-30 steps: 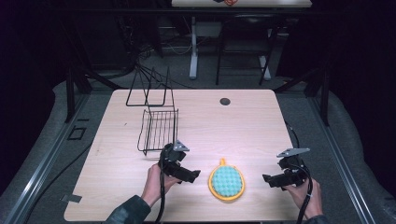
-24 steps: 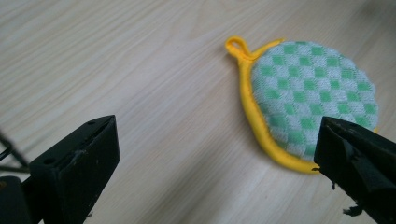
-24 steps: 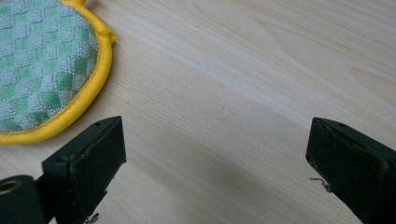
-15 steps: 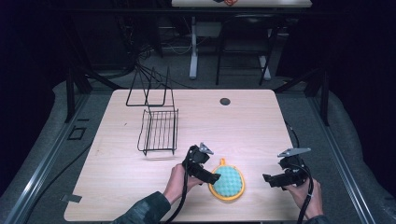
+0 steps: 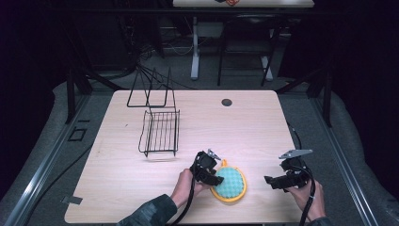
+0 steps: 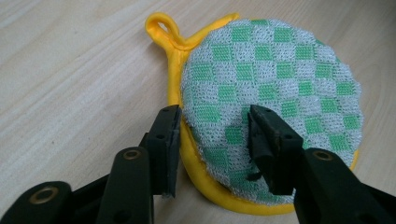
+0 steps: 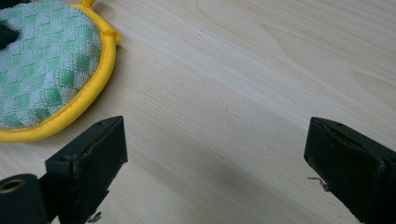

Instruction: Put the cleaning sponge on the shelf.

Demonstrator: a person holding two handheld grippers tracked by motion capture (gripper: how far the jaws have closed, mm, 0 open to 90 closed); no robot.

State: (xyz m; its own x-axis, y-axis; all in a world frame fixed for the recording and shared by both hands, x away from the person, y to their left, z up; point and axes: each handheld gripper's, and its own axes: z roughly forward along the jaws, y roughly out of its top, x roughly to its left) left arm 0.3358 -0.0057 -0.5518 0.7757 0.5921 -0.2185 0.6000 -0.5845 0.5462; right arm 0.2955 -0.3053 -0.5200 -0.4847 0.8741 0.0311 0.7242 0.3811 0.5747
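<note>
Yellow trim runs all around the round scrubbing pad point(image 6: 273, 93), and its top is a green and white check. It lies flat on the wooden table point(image 5: 244, 127), near my edge, between my two hands. Its little loop point(image 6: 161, 25) points away from me.

My left gripper point(image 5: 214, 175) is at the pad's near edge. Its jaws have just been closing, and the edge of the pad sits between them. One jaw is down beside the yellow rim and the other rests on the checked top. I think they are pinching it now, but the pad is not lifted yet.

So the grab looks about done. The lift and the carry are still to do.

My right gripper point(image 5: 273, 181) waits well off to the side, jaws wide apart with nothing in them. Farther back stands a black wire rack point(image 5: 160, 132).
</note>
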